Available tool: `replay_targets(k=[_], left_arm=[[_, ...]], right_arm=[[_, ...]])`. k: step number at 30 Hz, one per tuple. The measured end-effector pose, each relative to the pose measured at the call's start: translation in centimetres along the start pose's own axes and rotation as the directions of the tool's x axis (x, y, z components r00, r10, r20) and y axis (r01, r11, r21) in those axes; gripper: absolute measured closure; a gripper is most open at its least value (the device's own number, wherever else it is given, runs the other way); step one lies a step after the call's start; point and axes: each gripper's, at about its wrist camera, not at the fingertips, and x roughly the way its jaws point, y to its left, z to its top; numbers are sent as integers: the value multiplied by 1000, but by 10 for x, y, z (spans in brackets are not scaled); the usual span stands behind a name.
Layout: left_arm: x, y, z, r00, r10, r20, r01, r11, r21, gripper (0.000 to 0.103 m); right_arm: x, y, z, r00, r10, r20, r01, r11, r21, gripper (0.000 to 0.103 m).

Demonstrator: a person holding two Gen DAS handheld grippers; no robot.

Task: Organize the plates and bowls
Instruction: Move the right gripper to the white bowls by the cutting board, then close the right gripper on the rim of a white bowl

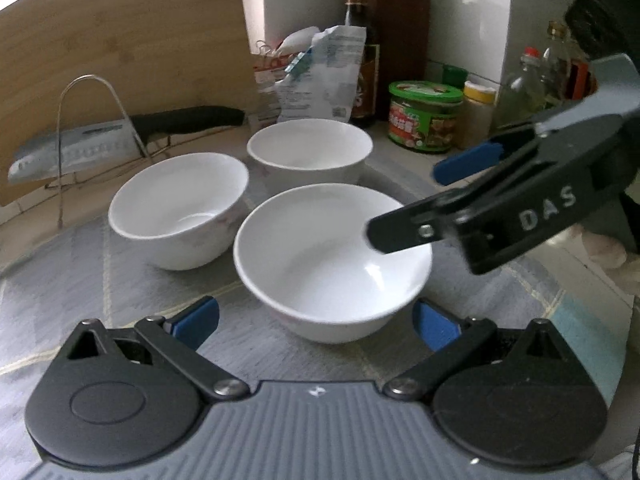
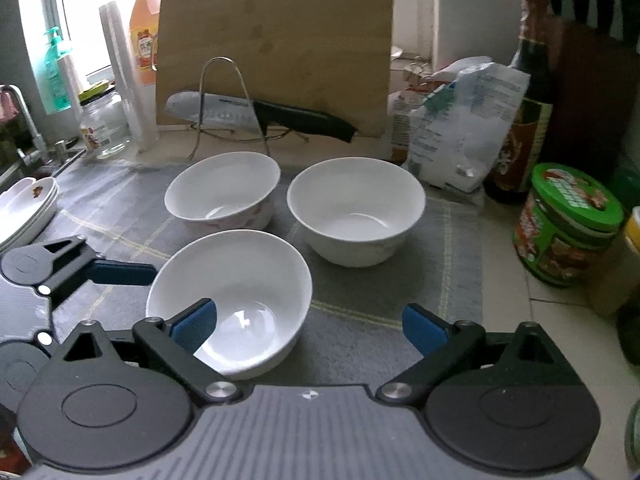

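A kitchen worktop [image 2: 504, 280] is seen, covered in its middle by a grey mat [image 2: 360, 300]; a wooden board [image 2: 276, 40] is leaned at the back edge. Three white bowls [image 2: 230, 300] are placed close together on the mat, not stacked. A pile of plates [image 2: 28, 208] at the left edge is cut off by the frame. Bottle labels at the back are blurred. The right gripper [image 2: 310, 326] is held spread, one finger over the nearest bowl's rim. The left gripper [image 1: 316, 322] is also spread, around the same bowl without touching. Bare mat is left at the front edge.
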Motion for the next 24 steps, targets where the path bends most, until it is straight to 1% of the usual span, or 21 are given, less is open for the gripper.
replay_targets(k=[1, 2, 5, 7, 8, 11, 15, 24], left_arm=[[1, -1, 0, 1000, -1, 3, 1, 1000, 1, 1], [1, -1, 1, 1000, -1, 7, 1, 1000, 1, 1], [3, -2, 2, 1000, -8, 12, 8, 1000, -3, 3], [3, -2, 3, 1000, -4, 19, 4, 1000, -7, 3], [3, -1, 3, 1000, -7, 22, 8, 1000, -8, 4], [3, -2, 3, 1000, -15, 23, 15, 1000, -7, 6], [2, -2, 3, 999, -22, 29, 22, 1000, 2, 9], [3, -5, 4, 999, -28, 40, 27, 999, 27, 10]], right_arm=[[2, 1, 1, 1000, 8, -2, -8, 1000, -4, 7], [4, 1, 3, 1000, 25, -7, -25, 1000, -10, 12], [12, 1, 7, 998, 64, -27, -64, 998, -15, 22], [18, 2, 10, 996, 84, -39, -85, 996, -22, 26], [20, 2, 11, 994, 99, -45, -100, 995, -25, 31], [26, 4, 14, 991, 121, -65, -123, 992, -32, 40], [27, 7, 15, 989, 133, -71, -136, 990, -45, 42], [28, 8, 17, 989, 123, -79, -126, 991, -40, 42]])
